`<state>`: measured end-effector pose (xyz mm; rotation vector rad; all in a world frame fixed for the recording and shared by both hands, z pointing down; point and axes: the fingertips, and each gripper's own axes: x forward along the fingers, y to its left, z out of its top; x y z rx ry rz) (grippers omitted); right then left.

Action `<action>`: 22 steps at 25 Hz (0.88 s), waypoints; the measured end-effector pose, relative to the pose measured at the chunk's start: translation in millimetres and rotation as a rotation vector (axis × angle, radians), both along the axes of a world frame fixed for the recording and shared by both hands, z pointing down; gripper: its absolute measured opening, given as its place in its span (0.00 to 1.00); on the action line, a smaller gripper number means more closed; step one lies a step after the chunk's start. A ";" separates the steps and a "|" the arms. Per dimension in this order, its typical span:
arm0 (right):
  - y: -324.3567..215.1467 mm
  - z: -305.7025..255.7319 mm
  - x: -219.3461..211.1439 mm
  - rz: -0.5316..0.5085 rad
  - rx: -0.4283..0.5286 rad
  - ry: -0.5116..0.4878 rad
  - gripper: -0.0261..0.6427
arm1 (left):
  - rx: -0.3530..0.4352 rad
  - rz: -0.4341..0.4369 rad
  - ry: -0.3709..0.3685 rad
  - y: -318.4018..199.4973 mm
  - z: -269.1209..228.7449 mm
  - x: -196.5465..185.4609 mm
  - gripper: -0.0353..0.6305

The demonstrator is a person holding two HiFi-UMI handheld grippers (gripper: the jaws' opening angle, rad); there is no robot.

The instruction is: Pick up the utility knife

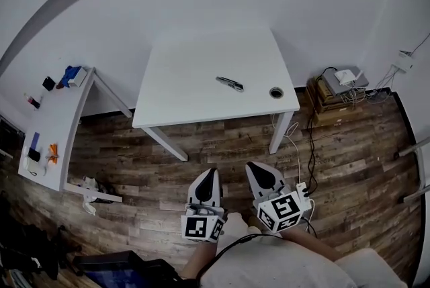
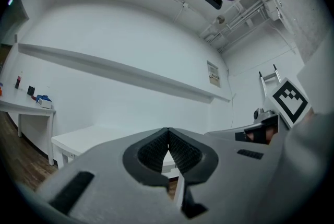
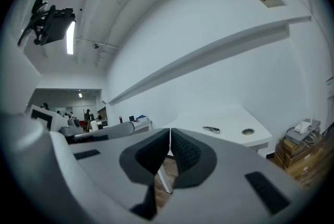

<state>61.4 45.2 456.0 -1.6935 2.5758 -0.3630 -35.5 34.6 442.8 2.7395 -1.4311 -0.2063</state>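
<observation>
Right gripper (image 1: 261, 171) well apart from utility knife (image 1: 229, 84)

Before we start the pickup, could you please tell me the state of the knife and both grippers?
Knife: lying flat on the table, untouched.
Left gripper: shut, empty, short of the table.
Right gripper: shut, empty, short of the table.

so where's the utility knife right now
In the head view the slim dark-and-silver utility knife lies on the white square table, right of centre, just left of the round cable hole near the table's right edge.
</observation>
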 end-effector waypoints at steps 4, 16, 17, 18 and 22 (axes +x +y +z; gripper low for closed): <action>-10.5 1.9 7.2 -0.006 0.000 0.000 0.05 | -0.004 0.028 -0.042 -11.0 4.9 13.5 0.06; -86.8 7.9 -0.9 -0.064 -0.014 0.043 0.05 | -0.046 0.218 -0.080 -83.5 25.3 57.0 0.06; -99.1 7.9 -1.5 -0.068 -0.013 0.049 0.05 | -0.042 0.226 -0.073 -94.3 20.1 60.1 0.06; -112.2 8.0 -2.6 -0.071 -0.013 0.055 0.05 | -0.042 0.225 -0.063 -107.0 17.5 60.6 0.06; -159.2 8.4 -9.9 -0.092 -0.013 0.085 0.05 | -0.044 0.179 -0.070 -162.1 31.8 46.4 0.06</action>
